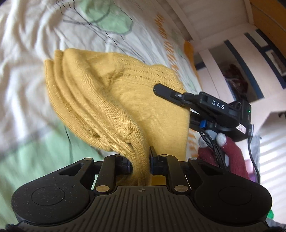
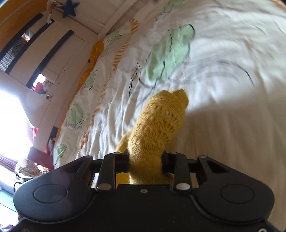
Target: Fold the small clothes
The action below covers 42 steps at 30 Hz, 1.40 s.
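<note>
Black and close up, the left claw (image 1: 140, 163) is clenched on a bunched part of a yellow knitted top (image 1: 114, 100). That wool is squeezed right between its two fingers and comes out in front of them. From there the top rises and spreads wide, with soft folds on one side and a row of little holes in the knit higher up. It hangs above the bed (image 1: 26, 53), lifted off the cover.

Over on the far side of the top is the right claw (image 1: 158, 89). One black finger lies flat against the yellow wool. You can see the word DAS on its body and a small green light. A hand in a dark red sleeve (image 1: 236, 155) holds it from below.

Seen from the right claw (image 2: 145, 160), more of the yellow top (image 2: 157, 123) is pinched between its fingers too. A thick roll of knit sticks out ahead of it and ends in a round lump.

Under it all is the bed cover (image 2: 232, 71), white with green leaves (image 2: 168, 53) and orange stripes. White shelves (image 2: 53, 58) stand beside the bed, and a blue star (image 2: 69, 9) hangs above them
</note>
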Tool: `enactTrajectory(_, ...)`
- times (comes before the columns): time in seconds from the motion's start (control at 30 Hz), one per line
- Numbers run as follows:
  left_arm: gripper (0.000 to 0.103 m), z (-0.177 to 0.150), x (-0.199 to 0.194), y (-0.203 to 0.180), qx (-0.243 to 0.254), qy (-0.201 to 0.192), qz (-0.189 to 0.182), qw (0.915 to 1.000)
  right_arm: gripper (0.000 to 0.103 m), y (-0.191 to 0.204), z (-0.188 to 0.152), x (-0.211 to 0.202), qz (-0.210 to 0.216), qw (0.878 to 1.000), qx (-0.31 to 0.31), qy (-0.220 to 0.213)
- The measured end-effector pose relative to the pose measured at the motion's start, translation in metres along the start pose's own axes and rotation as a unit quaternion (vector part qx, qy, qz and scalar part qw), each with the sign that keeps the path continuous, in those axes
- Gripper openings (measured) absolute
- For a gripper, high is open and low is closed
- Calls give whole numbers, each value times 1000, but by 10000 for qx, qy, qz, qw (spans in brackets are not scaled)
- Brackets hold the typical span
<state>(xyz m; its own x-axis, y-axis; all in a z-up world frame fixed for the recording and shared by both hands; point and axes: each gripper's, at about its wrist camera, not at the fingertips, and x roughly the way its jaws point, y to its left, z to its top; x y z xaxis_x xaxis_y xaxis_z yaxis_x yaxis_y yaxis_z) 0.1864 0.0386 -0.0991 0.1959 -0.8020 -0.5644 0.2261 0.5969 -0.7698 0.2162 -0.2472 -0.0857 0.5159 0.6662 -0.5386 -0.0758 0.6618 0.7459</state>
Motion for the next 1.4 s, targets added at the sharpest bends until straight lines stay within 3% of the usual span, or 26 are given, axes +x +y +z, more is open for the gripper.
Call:
enactTrajectory(0.13, 17, -42, -5, -16, -2, 132, -118, 9998, 40, 2, -40, -35, -39, 9999, 121, 75)
enactTrajectory(0.23, 17, -65, -13, -21, 153, 83, 76, 9998, 40, 0, -60, -53, -34, 9999, 82, 59)
enactTrajectory(0.33, 18, -80, -18, -11, 157, 0, 556, 9983, 44, 3, -68, -61, -682, 9961, -543, -128)
enactTrajectory(0.43, 22, -91, -22, 1, 248, -169, 1269, 9915, 49, -2, -74, -60, -1534, 9820, -1024, -418)
enactTrajectory(0.5, 24, -95, -28, 6, 140, -347, 1222, 9918, 54, -6, -77, -61, -1713, 9778, -1026, -632)
enactTrajectory(0.57, 27, -95, -33, -2, 215, -483, 1402, 9887, 54, -7, -80, -63, -1801, 9749, -1027, -806)
enactTrajectory(0.67, 31, -102, -37, -21, 612, -703, 1823, 9788, 57, -3, -85, -70, -1806, 9718, -1061, -1086)
enactTrajectory(0.73, 33, -111, -44, -35, 921, -913, 2070, 9697, 65, 3, -92, -78, -1819, 9691, -1073, -1274)
enactTrajectory(0.83, 47, -121, -51, -59, 1449, -1306, 2400, 9510, 77, 7, -107, -94, -1903, 9624, -1157, -1556)
enactTrajectory(0.9, 62, -124, -54, -72, 1805, -1576, 2533, 9372, 78, 9, -112, -98, -2027, 9573, -1195, -1678)
enactTrajectory(0.97, 66, -119, -47, -81, 2095, -1700, 2599, 9272, 80, 9, -116, -98, -2196, 9532, -1198, -1698)
enactTrajectory(1.17, 66, -97, -16, -99, 2419, -1851, 2573, 9171, 81, 5, -120, -95, -2500, 9446, -1240, -1725)
enactTrajectory(1.3, 66, -82, 3, -100, 2547, -1967, 2779, 9051, 82, 5, -115, -94, -2528, 9421, -1240, -1822)
enactTrajectory(1.4, 66, -73, 15, -89, 2430, -1934, 3004, 9018, 82, 4, -111, -86, -2635, 9375, -1328, -1844)
